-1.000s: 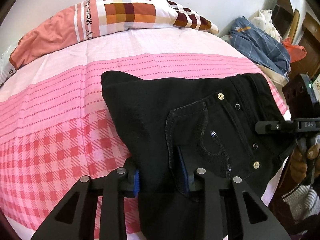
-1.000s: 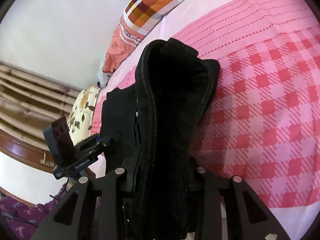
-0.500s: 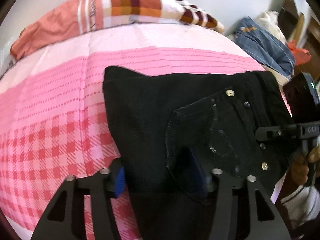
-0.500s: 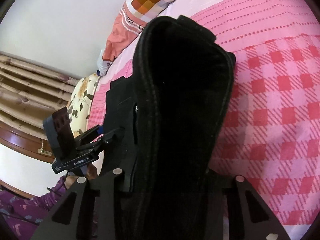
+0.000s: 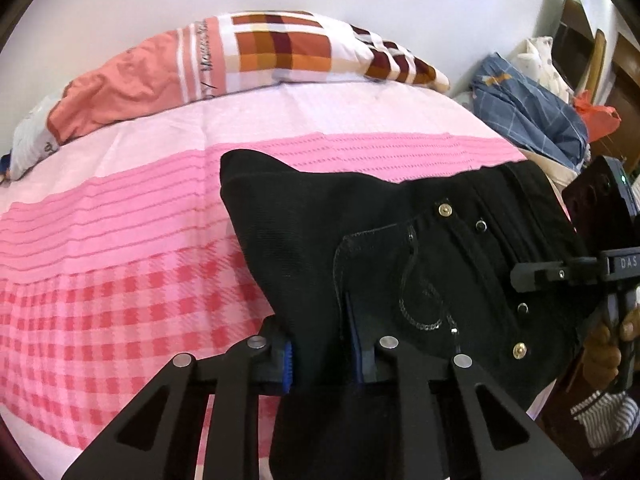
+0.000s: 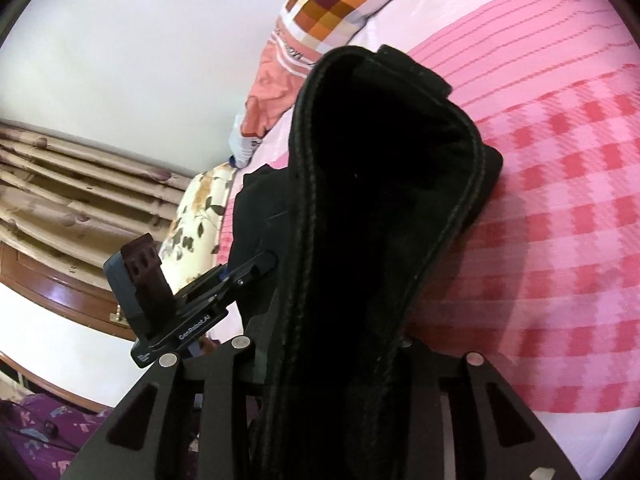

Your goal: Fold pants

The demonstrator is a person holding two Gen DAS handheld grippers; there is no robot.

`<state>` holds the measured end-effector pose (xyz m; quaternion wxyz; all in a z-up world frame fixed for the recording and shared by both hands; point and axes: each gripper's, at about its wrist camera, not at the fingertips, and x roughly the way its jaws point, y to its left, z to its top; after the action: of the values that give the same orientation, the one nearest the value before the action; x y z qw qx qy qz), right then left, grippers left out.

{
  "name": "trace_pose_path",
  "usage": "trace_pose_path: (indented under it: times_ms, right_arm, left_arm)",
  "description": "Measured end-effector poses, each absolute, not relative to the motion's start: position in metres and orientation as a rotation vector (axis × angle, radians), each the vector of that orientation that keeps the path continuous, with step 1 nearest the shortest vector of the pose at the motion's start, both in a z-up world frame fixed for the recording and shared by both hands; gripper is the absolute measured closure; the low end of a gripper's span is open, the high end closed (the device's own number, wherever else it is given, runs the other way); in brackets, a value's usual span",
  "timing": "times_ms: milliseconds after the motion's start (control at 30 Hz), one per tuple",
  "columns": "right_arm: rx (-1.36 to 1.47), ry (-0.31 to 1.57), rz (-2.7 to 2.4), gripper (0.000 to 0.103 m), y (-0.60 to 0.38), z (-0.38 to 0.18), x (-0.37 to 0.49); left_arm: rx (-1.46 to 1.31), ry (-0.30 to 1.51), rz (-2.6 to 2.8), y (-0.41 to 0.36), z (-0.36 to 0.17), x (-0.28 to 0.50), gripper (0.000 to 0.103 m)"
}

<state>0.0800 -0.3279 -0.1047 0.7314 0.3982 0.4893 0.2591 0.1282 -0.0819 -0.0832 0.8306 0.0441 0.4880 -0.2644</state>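
Observation:
Black pants (image 5: pixel 400 240) lie partly on the pink bed, back pocket and rivets facing up. My left gripper (image 5: pixel 322 356) is shut on the pants' near edge, blue pads pressing the cloth. My right gripper (image 6: pixel 328 344) is shut on the waistband end (image 6: pixel 380 184), which rises thick and dark in front of its camera and hides its fingertips. The right gripper also shows in the left wrist view (image 5: pixel 560 274) at the pants' right side. The left gripper shows in the right wrist view (image 6: pixel 236 276) at the far side of the pants.
The bed sheet (image 5: pixel 120 240) is pink with red checks. A checked pillow (image 5: pixel 248 52) lies at the head. A pile of blue and white clothes (image 5: pixel 532 104) sits at the right. A floral pillow (image 6: pixel 196 216) and wooden furniture (image 6: pixel 60 280) lie beyond the bed edge.
Both grippers have kept their hold on the pants. The held cloth has risen a little, and the waistband end looms nearer in the right wrist view.

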Motion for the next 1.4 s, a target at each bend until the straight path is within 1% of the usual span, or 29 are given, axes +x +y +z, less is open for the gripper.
trace_pose_path:
  times_ms: [267,733,1033,1400]
  right_arm:
    - [0.886,1.05,0.652,0.072,-0.283,-0.094,0.106]
    - [0.859,1.042,0.805,0.072,-0.182,-0.073,0.17]
    - [0.835,1.054,0.868,0.072,-0.13,-0.068,0.217]
    - [0.835,1.056,0.903,0.072,-0.09,-0.077,0.276]
  left_arm:
    - [0.064,0.981,-0.476,-0.036,-0.06,0.135,0.081]
    - [-0.008,0.915,-0.319,0.072,-0.032,0.161,0.082]
    - [-0.04,0.888,-0.245,0.127,-0.031,0.186,0.082]
    - [-0.039,0.867,-0.186,0.163,-0.04,0.238,0.082]
